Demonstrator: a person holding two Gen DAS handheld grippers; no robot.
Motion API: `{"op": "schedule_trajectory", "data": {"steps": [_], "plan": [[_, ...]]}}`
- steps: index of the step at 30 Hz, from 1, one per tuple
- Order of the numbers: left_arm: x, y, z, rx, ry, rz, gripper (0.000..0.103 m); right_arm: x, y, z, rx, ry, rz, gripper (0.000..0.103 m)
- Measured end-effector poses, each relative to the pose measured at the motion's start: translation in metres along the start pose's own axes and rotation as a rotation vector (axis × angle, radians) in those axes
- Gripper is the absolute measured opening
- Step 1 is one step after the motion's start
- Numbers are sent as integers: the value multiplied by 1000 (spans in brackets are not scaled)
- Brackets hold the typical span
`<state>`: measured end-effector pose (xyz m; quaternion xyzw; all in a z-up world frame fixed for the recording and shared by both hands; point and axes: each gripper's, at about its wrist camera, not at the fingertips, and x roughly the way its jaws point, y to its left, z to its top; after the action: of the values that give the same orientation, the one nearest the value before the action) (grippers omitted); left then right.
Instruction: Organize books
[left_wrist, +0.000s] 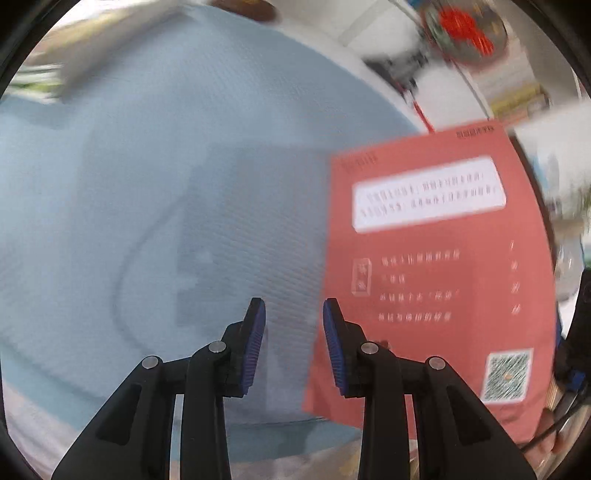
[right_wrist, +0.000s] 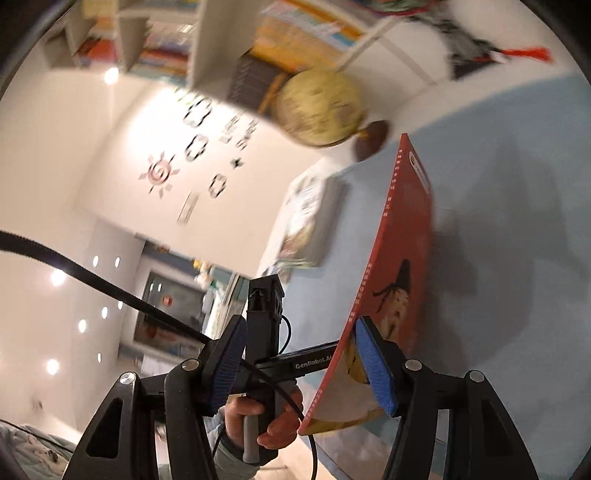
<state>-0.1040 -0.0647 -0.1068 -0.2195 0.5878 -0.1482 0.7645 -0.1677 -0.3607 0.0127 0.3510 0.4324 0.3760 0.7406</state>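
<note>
Left wrist: left fingers (left_wrist: 255, 343) apart, empty, over blue cloth (left_wrist: 147, 184); right fingers (right_wrist: 373, 369) apart astride red book (right_wrist: 406, 240).

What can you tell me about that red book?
The red book is a thin, glossy paperback, tilted up off the blue tablecloth. Its back cover carries a white text box, blurred pale lettering and a QR code; the front shows a painted figure. One pad of the right gripper lies against its front; the left gripper is open beside it.

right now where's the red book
In the left wrist view, the red book stands tilted over the blue cloth, right of the left gripper.
</note>
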Motion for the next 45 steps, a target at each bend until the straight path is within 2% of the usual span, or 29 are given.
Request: {"op": "schedule_trajectory", "data": {"steps": [4,7,10,12,16,19,21,25,27,29,30,32,35,38,40,42,43,45], "plan": [[-57,54,6,-142,-136,58,29,47,22,2,-38,91,49,60],[-87,99,5,-240,-215,164,29,83,26,-7,-50,183,39,61],[-98,127,4,-295,-222,208,29,109,21,-22,-54,266,-3,62],[-95,131,4,-298,-206,205,29,127,10,-32,-52,318,-71,64],[-61,118,8,-225,-111,212,29,152,-24,-41,-18,361,-264,64],[-32,102,17,-160,-50,231,29,165,-38,-42,-29,337,-455,64],[-24,93,21,-119,-46,258,29,173,-39,-42,-79,318,-560,63],[-9,71,31,-12,-8,275,29,178,-35,-48,-124,287,-622,56],[-3,61,34,37,7,284,30,188,-27,-54,-177,286,-649,46],[2,51,37,101,21,300,30,196,-20,-55,-248,293,-702,46],[2,51,39,114,29,289,30,201,-16,-59,-295,290,-732,46],[-1,60,43,87,41,204,30,206,-17,-58,-324,286,-750,47],[-7,82,50,-7,59,15,30,207,-26,-46,-249,256,-729,47],[-13,91,58,-62,42,-105,30,207,-30,-38,-202,228,-721,47],[-21,89,66,-81,-2,-190,30,205,-30,-37,-200,215,-740,48],[-24,86,75,-86,-11,-273,30,206,-29,-36,-184,198,-742,51],[-24,80,77,-82,-3,-298,30,208,-29,-36,-170,188,-739,52],[-18,69,79,-27,5,-243,26,215,-28,-35,-146,174,-739,55]]}}
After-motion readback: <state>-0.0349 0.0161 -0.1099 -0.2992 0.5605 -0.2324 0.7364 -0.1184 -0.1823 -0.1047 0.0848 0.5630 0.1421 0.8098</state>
